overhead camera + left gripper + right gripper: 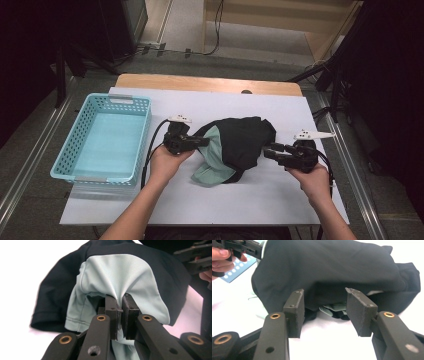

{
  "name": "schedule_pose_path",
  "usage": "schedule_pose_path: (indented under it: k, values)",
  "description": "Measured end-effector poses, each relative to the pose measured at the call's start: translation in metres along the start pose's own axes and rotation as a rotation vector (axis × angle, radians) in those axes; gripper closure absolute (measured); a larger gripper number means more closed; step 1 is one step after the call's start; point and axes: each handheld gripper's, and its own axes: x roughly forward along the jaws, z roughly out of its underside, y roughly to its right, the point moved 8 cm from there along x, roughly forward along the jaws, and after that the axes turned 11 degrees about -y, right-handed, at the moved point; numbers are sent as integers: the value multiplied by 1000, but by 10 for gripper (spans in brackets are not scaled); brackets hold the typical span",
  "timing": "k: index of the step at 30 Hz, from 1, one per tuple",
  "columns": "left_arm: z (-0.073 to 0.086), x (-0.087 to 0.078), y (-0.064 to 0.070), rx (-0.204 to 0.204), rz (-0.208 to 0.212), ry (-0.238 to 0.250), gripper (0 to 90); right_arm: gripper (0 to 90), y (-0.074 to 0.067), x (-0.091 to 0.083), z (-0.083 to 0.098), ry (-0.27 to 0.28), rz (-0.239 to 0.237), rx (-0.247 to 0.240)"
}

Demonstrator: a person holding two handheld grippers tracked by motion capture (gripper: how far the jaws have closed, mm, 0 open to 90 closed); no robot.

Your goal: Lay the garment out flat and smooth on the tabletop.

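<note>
A crumpled black garment with a pale mint-green lining [235, 147] lies near the middle of the white table cover [280, 195], between the two grippers; the left gripper [120, 312] pinches a fold of the mint lining at the garment's left side, its jaws pressed together on the cloth; the right gripper [324, 312] sits just beside the garment's right edge, jaws spread and holding nothing; a light-blue perforated plastic basket [82, 135] stands at the far left.

Left gripper [202, 141]: black body, white top plate, black cable.
Right gripper [270, 150]: black, white 3-cornered plate.
Fingers [294, 312]: 2 flat black pads, brass pivot rivets.
Forearms: bare, no sleeves.
</note>
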Motion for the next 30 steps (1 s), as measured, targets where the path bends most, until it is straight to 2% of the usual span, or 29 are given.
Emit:
schedule_pose_path:
  k: [9, 12, 16, 22, 27, 30]
  values:
    - [6, -5, -17, -54, -28, -15, 864, 450, 11, 5, 7, -16, 11, 25]
    - [9, -3, -19, -49, -48, -36, 863, 438, 14, 12, 9, -38, 23, 26]
    - [12, 0, -18, -45, -36, -47, 862, 413, 16, 27, 11, -63, 36, 21]
    - [14, 4, -14, -30, -24, -55, 861, 371, 13, 48, 9, -94, 58, 5]
    - [15, 5, -14, -25, -30, -63, 861, 366, 14, 59, 12, -131, 84, -9]
    - [16, 5, -14, -21, -34, -64, 861, 367, 15, 64, 11, -133, 91, -2]
